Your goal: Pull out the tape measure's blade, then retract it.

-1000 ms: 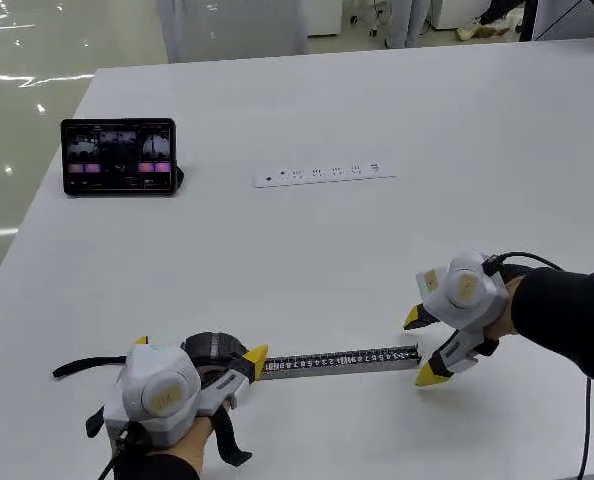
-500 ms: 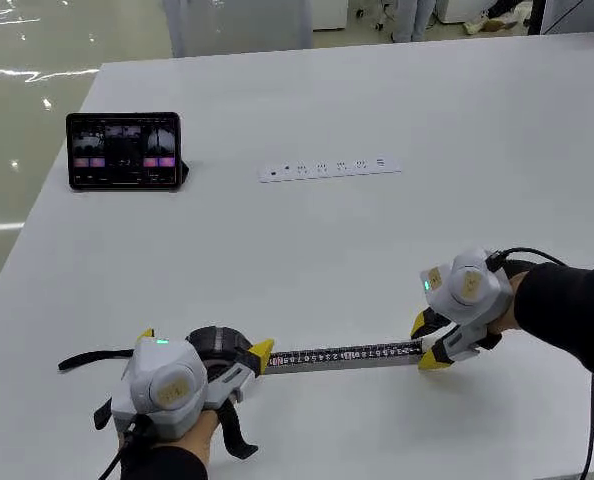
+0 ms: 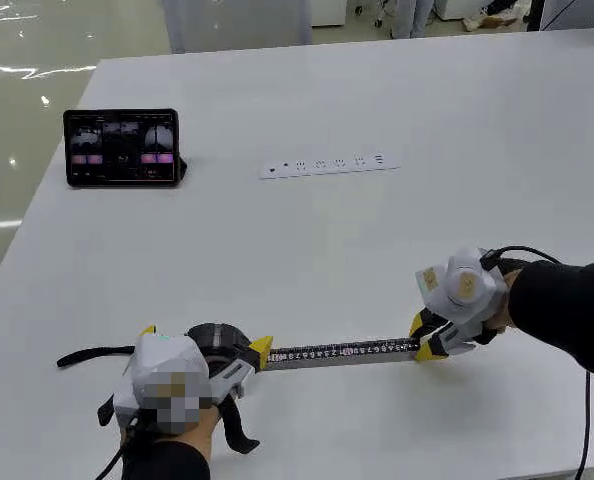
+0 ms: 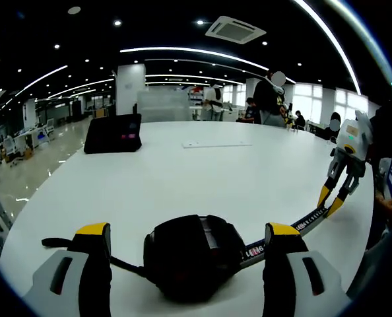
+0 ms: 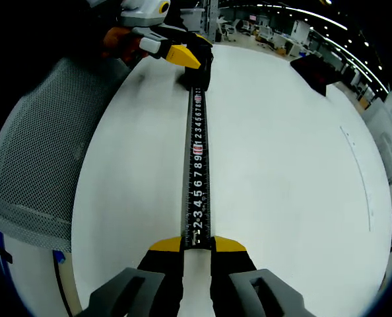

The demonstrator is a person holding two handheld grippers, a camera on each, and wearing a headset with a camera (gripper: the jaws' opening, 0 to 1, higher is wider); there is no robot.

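Head view, near edge of the tabletop [image 3: 307, 250]: black tape measure case [image 3: 217, 347] lying flat between the wide jaws of the left gripper [image 3: 205, 341], blade [image 3: 342, 352] drawn out along the surface to the right gripper [image 3: 424, 346]. Pinched narrow on the blade's tip there, going by the right gripper view. Reads as the pull-out step, partly done. Next, probably: draw further right, low and straight, with the case braced, then ease back towards the case rather than let go. Hard to tell whether the left jaws touch the case, with small gaps on both sides in the left gripper view. Hook end hidden between the right jaws.
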